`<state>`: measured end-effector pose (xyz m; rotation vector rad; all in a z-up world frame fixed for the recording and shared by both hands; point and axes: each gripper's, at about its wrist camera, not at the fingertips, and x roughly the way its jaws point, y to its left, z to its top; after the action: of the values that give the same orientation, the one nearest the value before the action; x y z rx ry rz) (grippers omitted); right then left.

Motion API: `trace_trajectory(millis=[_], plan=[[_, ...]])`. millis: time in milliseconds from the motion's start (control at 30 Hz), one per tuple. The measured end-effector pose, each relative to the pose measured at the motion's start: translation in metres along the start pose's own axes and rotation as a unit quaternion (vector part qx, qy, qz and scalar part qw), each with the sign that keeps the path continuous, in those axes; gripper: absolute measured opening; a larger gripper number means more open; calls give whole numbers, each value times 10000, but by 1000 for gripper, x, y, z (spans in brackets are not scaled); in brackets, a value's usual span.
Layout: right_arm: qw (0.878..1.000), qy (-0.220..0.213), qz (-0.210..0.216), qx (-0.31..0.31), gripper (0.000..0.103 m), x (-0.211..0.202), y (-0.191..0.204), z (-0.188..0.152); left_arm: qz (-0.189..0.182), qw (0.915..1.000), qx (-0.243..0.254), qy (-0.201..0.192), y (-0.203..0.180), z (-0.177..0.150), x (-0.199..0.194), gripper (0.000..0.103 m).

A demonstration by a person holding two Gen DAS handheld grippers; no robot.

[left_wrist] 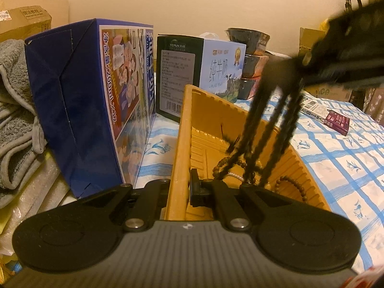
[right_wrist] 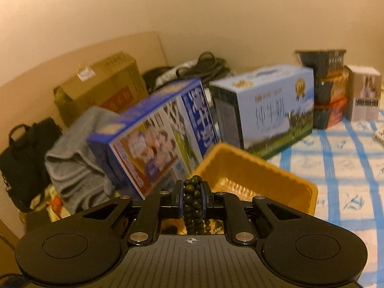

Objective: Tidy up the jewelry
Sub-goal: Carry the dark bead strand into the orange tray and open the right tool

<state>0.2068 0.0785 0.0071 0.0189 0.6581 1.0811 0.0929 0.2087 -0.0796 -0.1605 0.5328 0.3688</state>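
Left gripper [left_wrist: 180, 189] jaws pinch the yellow plastic tray [left_wrist: 184, 129] wall; right gripper [right_wrist: 192, 196] jaws grip dark bead strands [right_wrist: 192, 194] above it, blue milk carton [left_wrist: 96, 91] just beside.

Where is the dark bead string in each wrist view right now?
Left wrist: dark bead string hangs right of centre from the right gripper into the yellow tray.
Right wrist: lower centre, clamped between the fingers.
Shared landmark: the blue milk carton beside the tray.
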Motion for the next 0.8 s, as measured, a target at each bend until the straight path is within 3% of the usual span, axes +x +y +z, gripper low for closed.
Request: trace_trajectory(millis=[233,400,800], plan=[[9996,60,-156,231,16,11,-22,-2,7,10000,-32,32,1,0,2,4],[9989,118,-328,327,38,2,-35,-9,20,10000,-18,35,1,0,2,4],[9916,560,-791,861,51,-32,-75,-63,43,10000,-30,50,1,-1,3,4]])
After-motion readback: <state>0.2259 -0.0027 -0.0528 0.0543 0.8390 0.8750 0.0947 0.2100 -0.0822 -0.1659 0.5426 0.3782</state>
